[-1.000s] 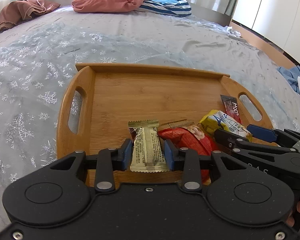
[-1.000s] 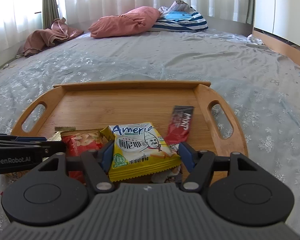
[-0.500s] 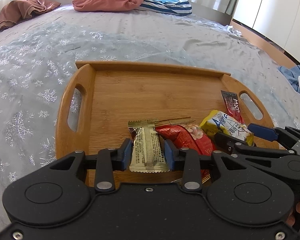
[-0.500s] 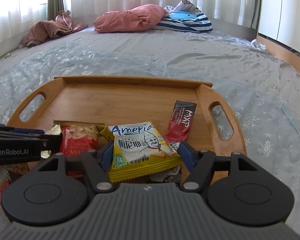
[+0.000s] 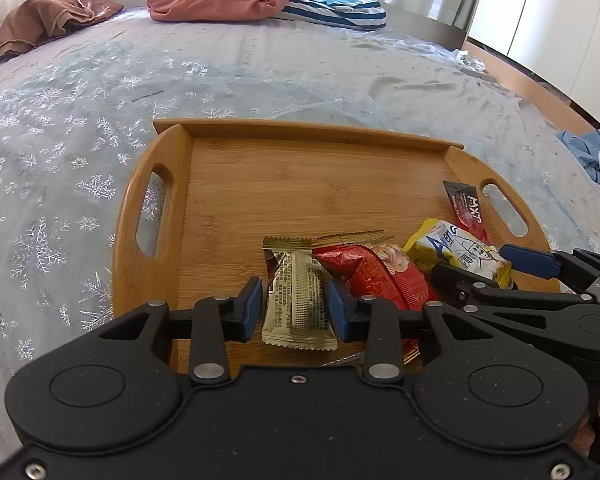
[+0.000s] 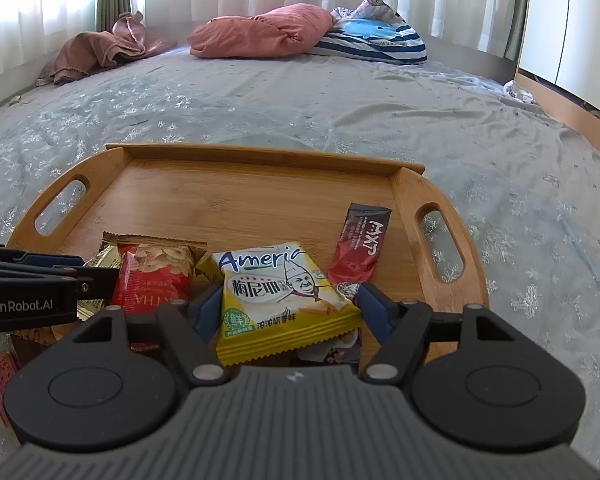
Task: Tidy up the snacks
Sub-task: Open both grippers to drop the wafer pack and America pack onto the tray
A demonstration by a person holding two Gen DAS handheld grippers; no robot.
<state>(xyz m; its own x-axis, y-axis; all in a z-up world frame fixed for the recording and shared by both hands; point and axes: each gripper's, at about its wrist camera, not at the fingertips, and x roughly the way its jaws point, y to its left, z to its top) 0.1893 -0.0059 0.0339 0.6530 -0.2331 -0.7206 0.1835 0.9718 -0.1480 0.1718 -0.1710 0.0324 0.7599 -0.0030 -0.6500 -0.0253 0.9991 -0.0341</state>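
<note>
Snacks are being set down at the near edge of the bamboo tray (image 5: 220,184). In your left wrist view, your left gripper (image 5: 296,310) clamps the gold packet (image 5: 298,300); next, let go. Four packs show.

In the right wrist view, your right gripper (image 6: 286,310) is opening around the yellow packet (image 6: 276,300), beside one red bag (image 6: 152,280) and one dark sachet (image 6: 362,244).

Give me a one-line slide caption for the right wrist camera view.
Right gripper opening around a yellow snack packet at the near edge of a wooden tray on a bed.
</note>
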